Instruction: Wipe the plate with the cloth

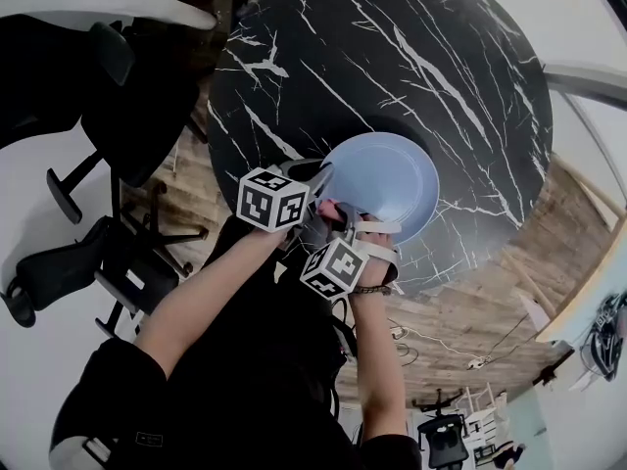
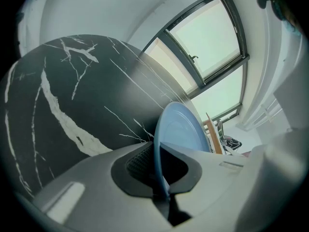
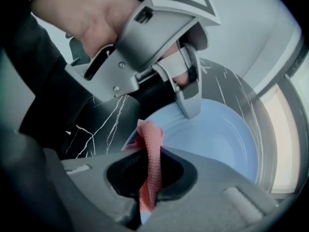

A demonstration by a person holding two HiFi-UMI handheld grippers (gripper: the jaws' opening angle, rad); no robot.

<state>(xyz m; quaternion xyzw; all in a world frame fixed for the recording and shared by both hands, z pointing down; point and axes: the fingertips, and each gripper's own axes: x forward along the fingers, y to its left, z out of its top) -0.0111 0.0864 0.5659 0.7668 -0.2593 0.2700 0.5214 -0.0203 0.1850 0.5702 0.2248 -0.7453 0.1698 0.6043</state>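
Note:
A light blue plate [image 1: 387, 184] is held tilted over the near edge of the round black marble table [image 1: 392, 67]. My left gripper [image 1: 318, 179] is shut on its near-left rim. In the left gripper view the plate [image 2: 179, 132] stands edge-on between the jaws of my left gripper [image 2: 157, 156]. My right gripper [image 1: 340, 220] is shut on a pink cloth [image 1: 328, 210] at the plate's near rim. In the right gripper view the cloth [image 3: 150, 149] hangs twisted out of my right gripper [image 3: 149, 173], over the plate [image 3: 217, 139], with the left gripper [image 3: 188, 98] clamped on the rim beyond.
Black office chairs [image 1: 118, 96] stand on the floor to the left of the table. Wooden flooring [image 1: 470, 302] shows below and to the right. A large window [image 2: 207, 42] lies beyond the table [image 2: 72, 95] in the left gripper view.

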